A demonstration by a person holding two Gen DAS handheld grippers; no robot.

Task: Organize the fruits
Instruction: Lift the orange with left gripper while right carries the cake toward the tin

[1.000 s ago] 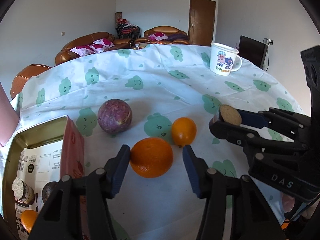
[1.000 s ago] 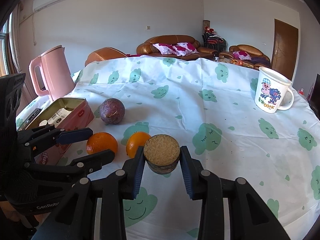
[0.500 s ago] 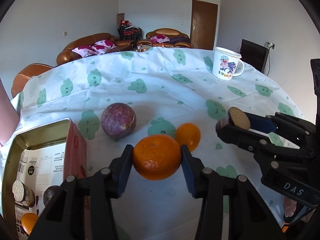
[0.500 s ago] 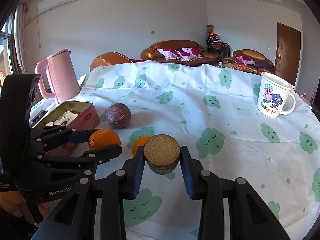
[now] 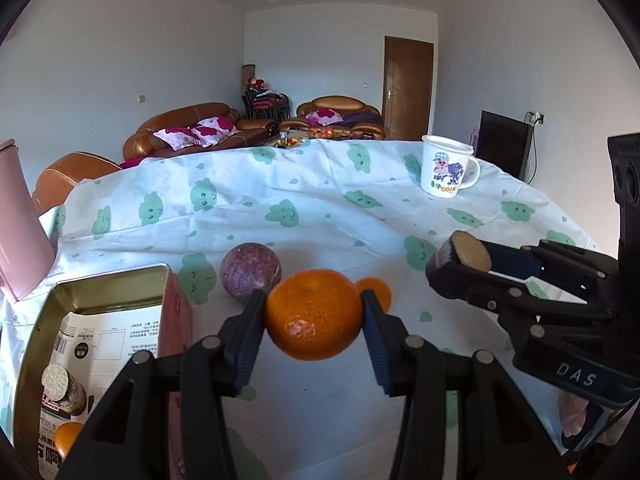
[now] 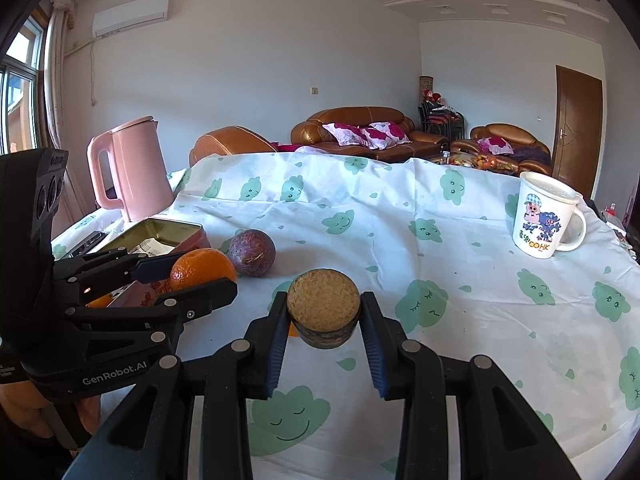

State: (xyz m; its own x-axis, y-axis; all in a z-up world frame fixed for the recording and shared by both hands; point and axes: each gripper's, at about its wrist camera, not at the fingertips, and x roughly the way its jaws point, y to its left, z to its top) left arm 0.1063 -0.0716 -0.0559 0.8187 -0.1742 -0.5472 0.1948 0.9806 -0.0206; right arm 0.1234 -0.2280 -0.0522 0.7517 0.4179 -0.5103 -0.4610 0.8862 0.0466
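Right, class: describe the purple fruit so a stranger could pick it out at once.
Start at the open tin on the cloud-print tablecloth. Just right of its far corner sits the purple fruit. It is the only dark, mottled purple ball; the fruits near it are orange.

A pink electric kettle [image 6: 130, 170] stands at the tablecloth's [image 6: 400, 216] far left edge; a cartoon-pig mug [image 6: 546, 216] sits near its far right edge; brown leather sofas [image 6: 360, 130] line the wall beyond
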